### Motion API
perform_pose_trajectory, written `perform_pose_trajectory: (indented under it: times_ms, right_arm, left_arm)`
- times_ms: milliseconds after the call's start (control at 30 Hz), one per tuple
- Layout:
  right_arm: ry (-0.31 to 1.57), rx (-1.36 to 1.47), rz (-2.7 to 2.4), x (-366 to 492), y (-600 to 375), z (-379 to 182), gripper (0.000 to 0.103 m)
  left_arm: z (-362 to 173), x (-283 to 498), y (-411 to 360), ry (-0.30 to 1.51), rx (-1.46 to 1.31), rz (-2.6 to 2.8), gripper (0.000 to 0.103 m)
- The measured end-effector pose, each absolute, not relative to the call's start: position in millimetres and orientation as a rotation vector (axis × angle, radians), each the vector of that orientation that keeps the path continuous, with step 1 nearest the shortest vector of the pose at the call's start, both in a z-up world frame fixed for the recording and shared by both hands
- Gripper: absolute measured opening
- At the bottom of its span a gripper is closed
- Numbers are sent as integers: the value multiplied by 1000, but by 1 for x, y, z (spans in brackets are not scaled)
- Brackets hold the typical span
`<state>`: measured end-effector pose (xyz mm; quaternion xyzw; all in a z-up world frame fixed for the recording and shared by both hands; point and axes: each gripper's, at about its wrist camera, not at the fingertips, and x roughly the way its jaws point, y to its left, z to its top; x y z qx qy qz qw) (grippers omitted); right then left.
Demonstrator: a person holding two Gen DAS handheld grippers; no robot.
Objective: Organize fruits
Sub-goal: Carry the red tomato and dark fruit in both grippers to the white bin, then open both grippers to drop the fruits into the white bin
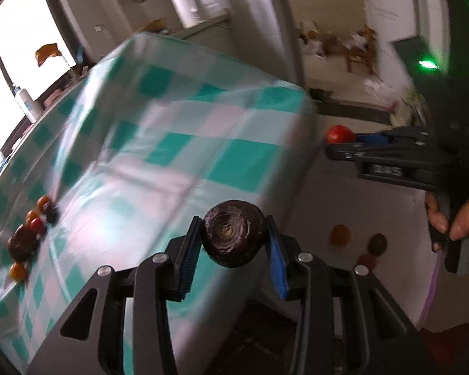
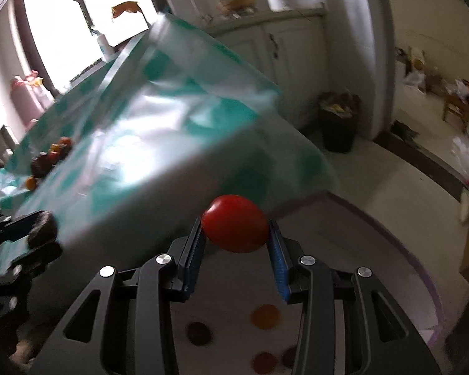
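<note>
Left gripper [image 1: 234, 237] clamps a dark purple wrinkled round fruit [image 1: 231, 234]; right gripper [image 2: 236, 228] clamps a smooth red round fruit [image 2: 236, 222], both carried toward the white tray [image 2: 343, 250] at 5 o'clock of the checked table.

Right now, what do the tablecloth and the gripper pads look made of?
Tablecloth: likely plastic or vinyl sheet, glossy; it throws bright glare and lies in smooth creases. Pads: blue, ribbed, matte, probably rubber or printed plastic, clamped on a dark fruit; can't say which.
</note>
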<state>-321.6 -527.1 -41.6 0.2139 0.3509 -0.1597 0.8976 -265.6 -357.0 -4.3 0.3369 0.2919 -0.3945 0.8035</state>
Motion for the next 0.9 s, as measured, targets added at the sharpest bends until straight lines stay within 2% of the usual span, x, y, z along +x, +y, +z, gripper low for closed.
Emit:
perform_pose_trajectory:
  times_ms: [167, 267, 367, 600, 767, 833, 900]
  right_arm:
    - [899, 440, -400, -307, -550, -83, 40]
    - [980, 429, -425, -298, -556, -104, 40]
    - [1025, 431, -433, -293, -559, -122, 40]
    - [1168, 423, -431, -281, -558, -171, 40]
    - [1230, 416, -445, -275, -554, -193, 40]
    - [1230, 413, -441, -274, -552, -193, 40]
    - [1220, 417, -448, -274, -551, -191, 41]
  left_arm:
    - [-30, -292, -384, 592, 829, -908, 40]
    - [-52, -294, -398, 708, 834, -966, 40]
    - [-80, -301, -410, 733, 893, -994, 40]
    - [-153, -282, -428, 1007, 931, -1010, 40]
    - [-173, -273, -428, 1093, 943, -998, 40]
    - [-175, -273, -427, 1092, 948, -996, 43]
    - [-173, -273, -426, 1080, 941, -1001, 62]
